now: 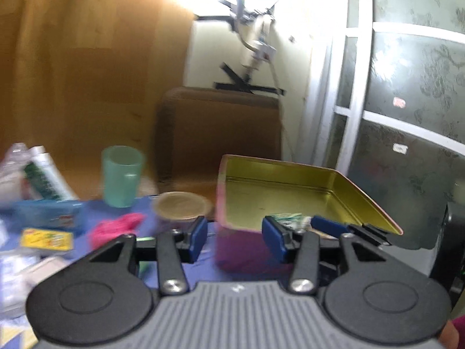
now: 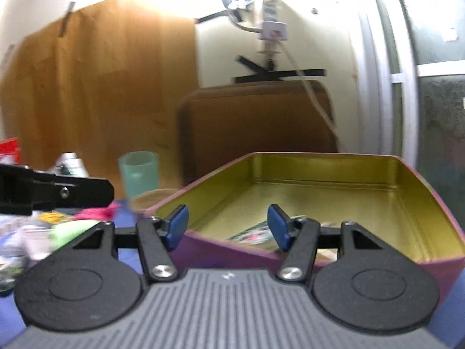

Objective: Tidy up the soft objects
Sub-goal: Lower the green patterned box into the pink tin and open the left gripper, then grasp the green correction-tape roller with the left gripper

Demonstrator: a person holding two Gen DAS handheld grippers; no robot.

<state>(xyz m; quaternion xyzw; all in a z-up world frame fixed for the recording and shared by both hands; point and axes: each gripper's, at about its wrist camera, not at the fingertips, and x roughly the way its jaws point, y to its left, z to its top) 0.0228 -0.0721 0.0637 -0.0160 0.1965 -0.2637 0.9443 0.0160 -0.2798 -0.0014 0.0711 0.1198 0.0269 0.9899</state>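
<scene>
An open tin (image 1: 290, 174), purple outside and gold inside, stands on the blue cloth. A green-and-white packet (image 1: 286, 218) lies in its near end, and the right wrist view shows the same packet (image 2: 250, 234) on the tin's floor (image 2: 334, 203). My left gripper (image 1: 237, 238) is open and holds nothing; it hovers at the tin's near left corner. My right gripper (image 2: 228, 228) is open and holds nothing, just above the tin's near wall. A pink soft bundle (image 1: 116, 228) lies on the cloth left of the tin.
A green cup (image 1: 122, 174), a round lidded can (image 1: 181, 206), a blue pack (image 1: 49, 213), a yellow packet (image 1: 46, 240) and a tube (image 1: 46, 174) crowd the left side. A brown chair back (image 1: 221, 133) stands behind the table. One of my left gripper's fingers (image 2: 72, 193) shows at left.
</scene>
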